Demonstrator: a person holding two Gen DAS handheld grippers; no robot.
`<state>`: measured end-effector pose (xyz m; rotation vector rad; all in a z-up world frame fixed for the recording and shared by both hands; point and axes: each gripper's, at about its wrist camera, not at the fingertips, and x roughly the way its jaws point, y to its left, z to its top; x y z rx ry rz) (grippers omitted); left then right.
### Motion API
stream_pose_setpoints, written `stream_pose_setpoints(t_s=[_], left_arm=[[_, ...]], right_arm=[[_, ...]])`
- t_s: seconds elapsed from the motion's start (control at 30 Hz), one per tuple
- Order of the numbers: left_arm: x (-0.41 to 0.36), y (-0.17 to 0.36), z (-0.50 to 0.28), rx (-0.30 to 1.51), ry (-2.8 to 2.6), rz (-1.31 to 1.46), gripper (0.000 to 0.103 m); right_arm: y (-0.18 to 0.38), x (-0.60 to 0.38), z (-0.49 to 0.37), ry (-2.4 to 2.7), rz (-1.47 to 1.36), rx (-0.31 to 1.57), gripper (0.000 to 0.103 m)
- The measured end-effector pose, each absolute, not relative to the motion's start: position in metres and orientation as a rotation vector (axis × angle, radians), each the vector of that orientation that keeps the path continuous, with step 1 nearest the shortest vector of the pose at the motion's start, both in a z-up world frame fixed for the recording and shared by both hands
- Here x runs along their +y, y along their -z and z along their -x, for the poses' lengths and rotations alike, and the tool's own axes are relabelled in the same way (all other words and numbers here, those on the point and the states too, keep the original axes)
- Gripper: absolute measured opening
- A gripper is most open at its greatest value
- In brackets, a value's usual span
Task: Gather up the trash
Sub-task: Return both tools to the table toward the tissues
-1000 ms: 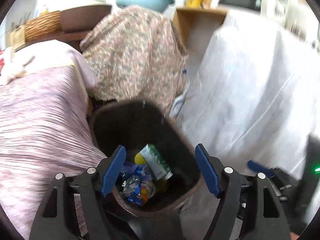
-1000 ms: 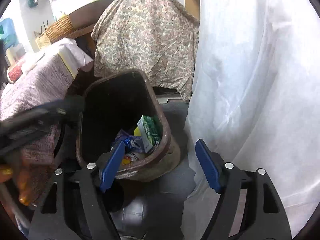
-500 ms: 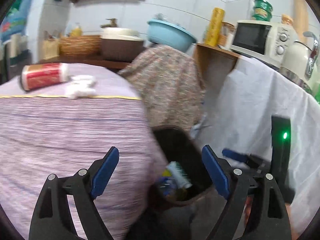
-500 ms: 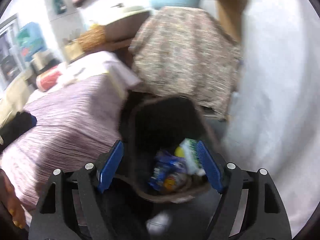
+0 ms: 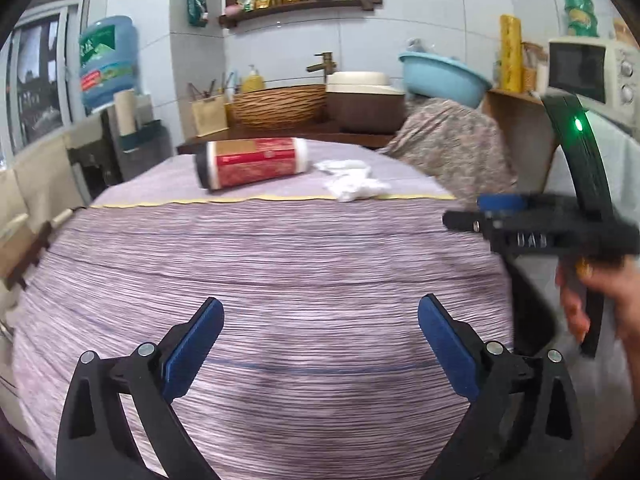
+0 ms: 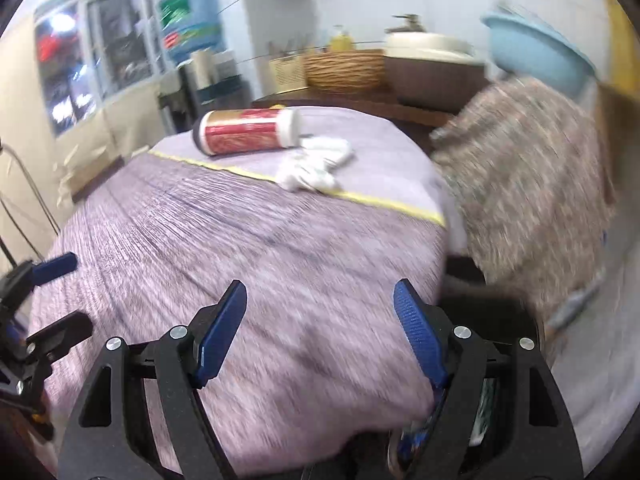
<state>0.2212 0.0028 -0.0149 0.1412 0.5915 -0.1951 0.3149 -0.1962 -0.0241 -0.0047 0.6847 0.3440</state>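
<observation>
A red and white canister [image 5: 252,162] lies on its side at the far end of the purple-clothed table [image 5: 280,280], with crumpled white tissue [image 5: 352,184] beside it on the right. Both also show in the right wrist view: the canister [image 6: 248,131] and the tissue [image 6: 314,168]. My left gripper [image 5: 320,320] is open and empty above the near part of the table. My right gripper [image 6: 320,304] is open and empty over the table's right side; it also shows from the side in the left wrist view [image 5: 500,210]. The dark trash bin [image 6: 480,400], with wrappers in it, shows below the right gripper.
A cloth-covered stand [image 5: 452,152] with a blue basin [image 5: 440,76] is behind the table at the right. A wicker basket [image 5: 280,106], a sink and a water bottle [image 5: 106,62] line the back. A white-draped counter with a microwave [image 5: 592,72] stands at the right.
Both grippers have risen from over the trash bin and swung left, towards the table. The bin has dropped out of the left view; the canister and tissue are in sight.
</observation>
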Motion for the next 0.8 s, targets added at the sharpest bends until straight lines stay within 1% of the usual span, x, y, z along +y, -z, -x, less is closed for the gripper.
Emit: stream_pose_setpoints(t_s=[0.17,0.37,0.5,0.57,0.6,0.63,0.7,0.73,0.77,0.8], left_arm=[[0.033,0.017,-0.227,0.610,0.150,-0.154,0.097],[0.055,0.017,-0.229,0.608,0.112,-0.138,0.097],[0.057,0.020,-0.234,0.617,0.114,-0.163,0.097],[0.057,0.021,-0.237,0.622,0.114,-0.177,0.097],[0.057,0.022,-0.238,0.622,0.116,-0.180,0.097],[0.057,0.022,-0.240,0.625,0.120,-0.183,0.097],[0.057,0.024,-0.243,0.634,0.128,-0.188,0.097],[0.056,0.025,-0.247,0.640,0.134,-0.183,0.097],[0.056,0.025,-0.250,0.647,0.143,-0.177,0.097],[0.054,0.025,-0.255,0.655,0.158,-0.167,0.097]], right_arm=[[0.019,-0.153,-0.369,-0.367,0.095,0.717,0.076],[0.030,-0.112,-0.432,-0.324,0.198,0.765,0.076],[0.043,-0.101,-0.459,-0.250,0.259,0.803,0.070],[0.051,-0.101,-0.469,-0.224,0.272,0.828,0.059],[0.053,-0.101,-0.471,-0.213,0.277,0.833,0.056],[0.055,-0.103,-0.473,-0.209,0.277,0.834,0.050],[0.054,-0.108,-0.473,-0.213,0.255,0.831,0.042],[0.053,-0.111,-0.472,-0.218,0.244,0.829,0.036],[0.051,-0.115,-0.470,-0.225,0.229,0.825,0.026],[0.048,-0.122,-0.465,-0.235,0.201,0.817,0.025]])
